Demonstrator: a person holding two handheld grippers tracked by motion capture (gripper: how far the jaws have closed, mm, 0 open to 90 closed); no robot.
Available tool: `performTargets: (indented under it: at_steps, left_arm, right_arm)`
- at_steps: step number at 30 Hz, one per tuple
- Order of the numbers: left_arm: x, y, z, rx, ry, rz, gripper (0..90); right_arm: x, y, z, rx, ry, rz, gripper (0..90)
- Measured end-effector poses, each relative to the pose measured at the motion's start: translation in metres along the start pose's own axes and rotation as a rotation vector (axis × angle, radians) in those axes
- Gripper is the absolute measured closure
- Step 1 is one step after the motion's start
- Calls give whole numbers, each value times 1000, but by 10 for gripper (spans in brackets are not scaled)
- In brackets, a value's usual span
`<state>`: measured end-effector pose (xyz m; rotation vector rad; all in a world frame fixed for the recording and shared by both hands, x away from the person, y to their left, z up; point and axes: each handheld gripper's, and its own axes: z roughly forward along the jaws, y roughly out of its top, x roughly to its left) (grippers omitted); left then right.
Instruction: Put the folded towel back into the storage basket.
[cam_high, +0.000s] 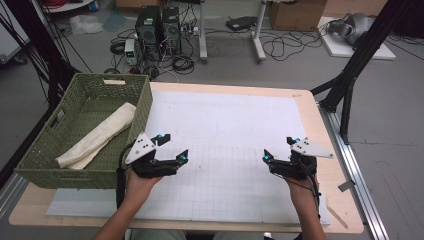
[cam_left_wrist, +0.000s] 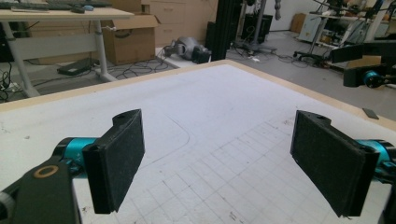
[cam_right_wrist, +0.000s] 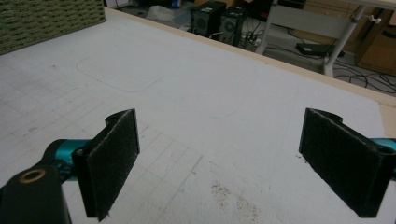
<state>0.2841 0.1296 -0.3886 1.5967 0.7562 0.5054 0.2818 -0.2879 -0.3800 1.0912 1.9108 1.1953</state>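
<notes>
— Forearms come in nearest, each hand carrying a gripper; what are the fingers doing?

— Both sets are spread wide and empty: the left gripper (cam_high: 171, 148) and the right gripper (cam_high: 278, 149) hover low over the white surface (cam_high: 235, 130).

— And the thing to fetch?

— I judge it is the rolled cloth (cam_high: 98, 135), lying in the green basket (cam_high: 142, 107) to the left. Its long axis runs diagonally, near-left to far-right. The left gripper is just beside the basket, much nearer.

— Beyond?

— Computer towers (cam_high: 158, 27), cables and cardboard boxes on the floor.

Each black claw (cam_high: 172, 148) has teal joints, fuzzy-looking pads (cam_left_wrist: 119, 158) and a grey triangular plate.
</notes>
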Motion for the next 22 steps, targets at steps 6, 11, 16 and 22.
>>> performTargets:
  at_steps: [6,11,16,22]
  left_arm:
    - [4,-3,-2,3,10,-11,180]
    - [4,-3,-2,3,10,-15,180]
    - [5,-4,-1,9,7,-13,180]
    - [5,-4,0,13,10,-10,180]
  right_arm:
    - [-1,-2,1,1,-6,4,116]
    - [0,-1,0,-6,-4,3,116]
    - [0,-1,0,-5,-5,7,116]
    - [-2,-2,-1,-9,-6,11,116]
